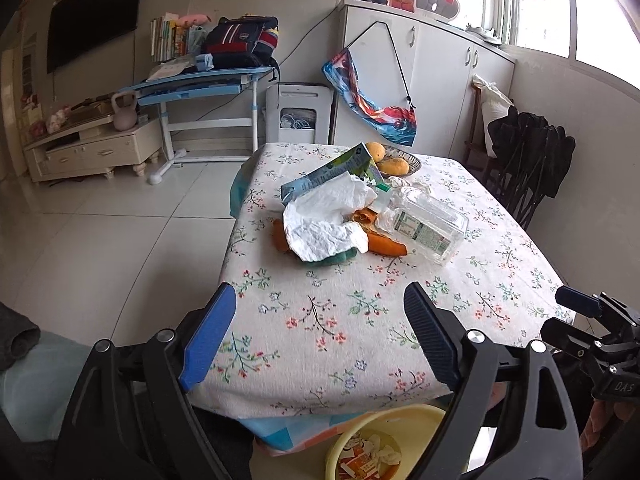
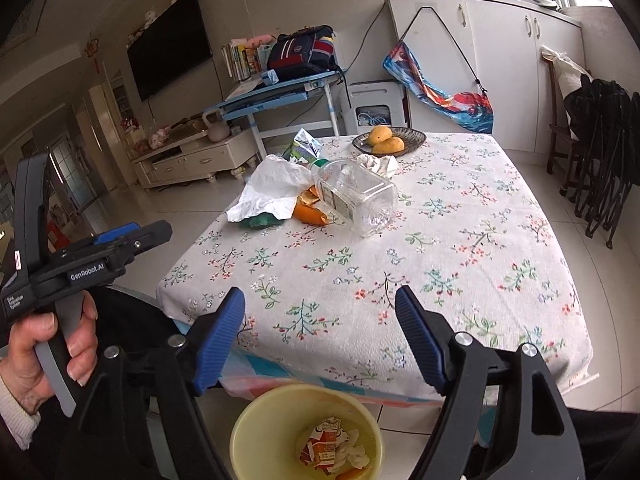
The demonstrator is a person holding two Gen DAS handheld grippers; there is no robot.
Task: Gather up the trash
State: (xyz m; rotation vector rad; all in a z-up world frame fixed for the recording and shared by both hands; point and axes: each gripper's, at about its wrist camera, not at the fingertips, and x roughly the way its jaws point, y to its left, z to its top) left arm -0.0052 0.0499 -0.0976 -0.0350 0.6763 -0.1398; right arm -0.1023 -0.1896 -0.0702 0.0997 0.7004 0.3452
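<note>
Both the left gripper (image 1: 320, 336) and the right gripper (image 2: 320, 338) are held wide and empty above the near table edge. The trash pile (image 1: 332, 220) is seen well ahead of them; the yellow bin (image 2: 306, 432) is kept below, probably for dropping.

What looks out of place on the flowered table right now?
A clear plastic bottle lies tipped on its side beside crumpled white paper, orange peel and a carton, a litter pile near the fruit plate.
</note>
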